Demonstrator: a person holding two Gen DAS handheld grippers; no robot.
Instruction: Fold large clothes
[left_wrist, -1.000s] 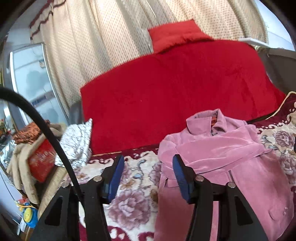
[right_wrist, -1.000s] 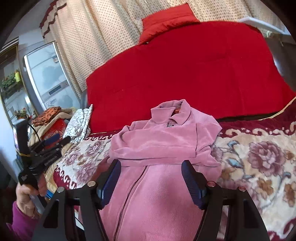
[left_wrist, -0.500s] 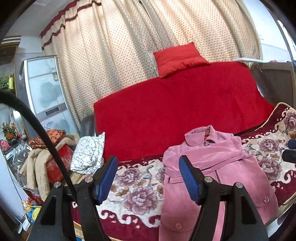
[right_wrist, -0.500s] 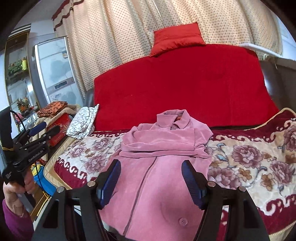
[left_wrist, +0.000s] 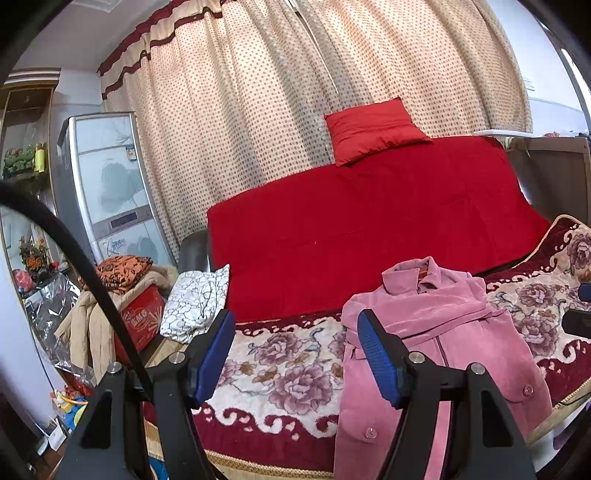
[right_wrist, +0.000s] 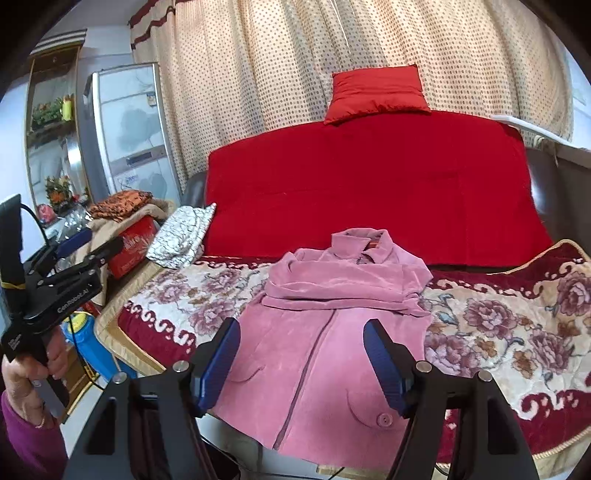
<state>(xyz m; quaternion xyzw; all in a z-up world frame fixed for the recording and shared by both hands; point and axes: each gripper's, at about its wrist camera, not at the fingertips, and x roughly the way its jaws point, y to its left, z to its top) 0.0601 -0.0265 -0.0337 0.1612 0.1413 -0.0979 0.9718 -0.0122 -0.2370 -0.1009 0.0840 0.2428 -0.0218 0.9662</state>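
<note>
Both tongs are sitting farther back from the pink velvet collared jacket (right_wrist: 332, 325) than before — left tongs (left_wrist: 295, 354) just widened, right tongs (right_wrist: 301, 365) released, nothing between either, jacket lying lower centre on the floral bedspread (right_wrist: 498, 325).

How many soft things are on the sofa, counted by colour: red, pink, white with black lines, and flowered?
Red: 2, the cushion and the red cover
Pink: 1, the coat
White with black lines: 1, the pillow
Flowered: 1, the blanket
Total: 5
</note>
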